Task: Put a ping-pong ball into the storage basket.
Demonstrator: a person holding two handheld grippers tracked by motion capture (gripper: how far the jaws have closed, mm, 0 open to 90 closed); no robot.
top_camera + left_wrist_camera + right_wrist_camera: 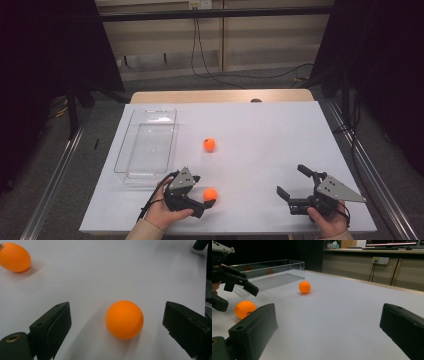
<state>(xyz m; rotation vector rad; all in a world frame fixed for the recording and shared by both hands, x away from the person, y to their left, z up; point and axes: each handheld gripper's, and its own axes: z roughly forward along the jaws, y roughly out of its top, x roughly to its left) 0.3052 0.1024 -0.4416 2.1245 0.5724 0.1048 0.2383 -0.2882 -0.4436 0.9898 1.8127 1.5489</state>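
A white tabletop with a wooden far edge fills the middle of a dim room, with dark curtains at both sides, a grey floor around it and pale panelled wall units behind, where black cables hang down. On the near left, the left gripper lies low on the surface, its jaws spread wide around the near orange ball, which sits between them with a gap on each side. A second orange ball rests farther off, mid-table. A clear plastic tray stands at the left, just beyond the left gripper. At the near right, the right gripper has its jaws wide apart with nothing between them.
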